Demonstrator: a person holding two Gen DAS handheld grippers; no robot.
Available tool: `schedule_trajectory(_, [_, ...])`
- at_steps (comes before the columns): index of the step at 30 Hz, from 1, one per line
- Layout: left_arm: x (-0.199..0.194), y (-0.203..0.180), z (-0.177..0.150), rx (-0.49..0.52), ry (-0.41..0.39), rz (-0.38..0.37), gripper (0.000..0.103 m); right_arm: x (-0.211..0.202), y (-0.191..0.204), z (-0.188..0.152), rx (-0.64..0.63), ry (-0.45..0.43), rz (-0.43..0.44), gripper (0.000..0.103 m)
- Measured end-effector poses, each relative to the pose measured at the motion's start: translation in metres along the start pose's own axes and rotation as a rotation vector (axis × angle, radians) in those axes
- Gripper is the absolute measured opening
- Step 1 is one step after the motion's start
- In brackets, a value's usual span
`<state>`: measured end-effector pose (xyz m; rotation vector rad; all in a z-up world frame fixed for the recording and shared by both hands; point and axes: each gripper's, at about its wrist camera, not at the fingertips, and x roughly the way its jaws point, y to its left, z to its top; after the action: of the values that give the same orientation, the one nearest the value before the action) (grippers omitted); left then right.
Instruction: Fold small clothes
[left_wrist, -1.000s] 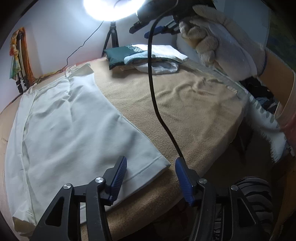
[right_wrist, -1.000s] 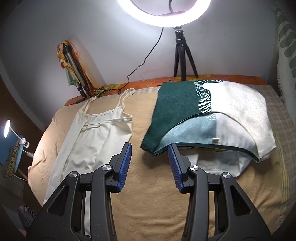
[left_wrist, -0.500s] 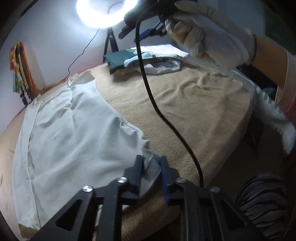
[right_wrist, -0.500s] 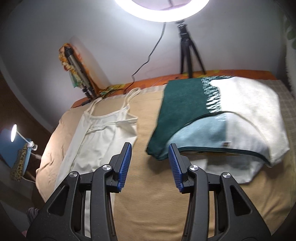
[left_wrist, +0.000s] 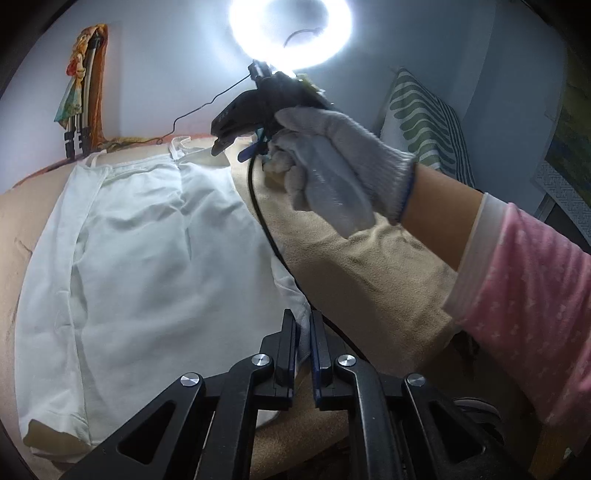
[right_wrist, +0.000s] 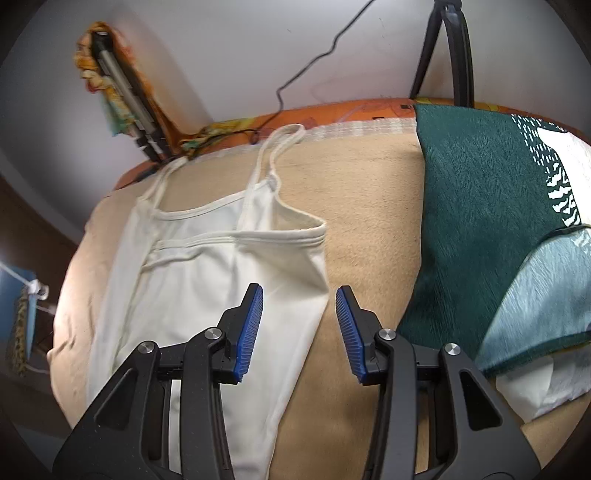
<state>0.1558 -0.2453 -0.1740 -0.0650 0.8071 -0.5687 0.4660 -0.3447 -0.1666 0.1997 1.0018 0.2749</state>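
A white camisole (left_wrist: 147, 266) lies flat on the tan blanket (left_wrist: 369, 273), straps toward the wall. My left gripper (left_wrist: 303, 332) is shut on its near right hem corner. The camisole also shows in the right wrist view (right_wrist: 229, 280), with its thin straps (right_wrist: 273, 162) at the far end. My right gripper (right_wrist: 299, 325) is open and empty, hovering over the camisole's right edge just below the armhole. It also shows in the left wrist view (left_wrist: 236, 144), held in a white-gloved hand (left_wrist: 332, 173) above the top of the garment.
A stack of folded clothes with a green and white piece on top (right_wrist: 491, 229) lies to the right on the blanket. A ring light (left_wrist: 291, 33) on a tripod (right_wrist: 447, 48) stands at the wall. A black cable (left_wrist: 266, 229) hangs across. A striped pillow (left_wrist: 424, 125) is at the right.
My left gripper closed on the camisole's hem corner. My right gripper moved left and down from the folded stack to over the camisole's upper right edge, still open.
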Motion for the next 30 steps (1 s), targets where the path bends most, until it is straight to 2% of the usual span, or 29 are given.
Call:
schedule_trajectory(4, [-0.002,0.007,-0.001,-0.036,-0.005,-0.016,0.004,0.015,-0.008,0.010,0.063,0.001,0.006,0.043])
schedule_trajectory(6, [-0.003,0.011,0.000,-0.046,-0.009,-0.017,0.004,0.020,-0.007,0.014,0.081,0.007,0.033,0.030])
schedule_trajectory(7, [-0.005,0.013,-0.001,-0.054,-0.013,-0.018,0.004,0.021,-0.003,0.016,0.078,0.010,0.034,0.013])
schedule_trajectory(8, [-0.006,0.015,-0.002,-0.062,-0.016,-0.018,0.004,0.021,0.001,0.018,0.069,0.010,0.022,0.009])
schedule_trajectory(13, [-0.020,0.031,-0.009,-0.136,-0.033,-0.024,0.004,0.007,0.030,0.029,-0.015,-0.022,-0.020,0.006])
schedule_trajectory(20, [-0.037,0.062,-0.024,-0.270,-0.048,-0.048,0.003,0.003,0.072,0.045,-0.047,-0.011,-0.072,0.006])
schedule_trajectory(30, [-0.048,0.093,-0.045,-0.361,-0.048,-0.009,0.004,0.053,0.134,0.043,-0.122,0.047,-0.078,0.006])
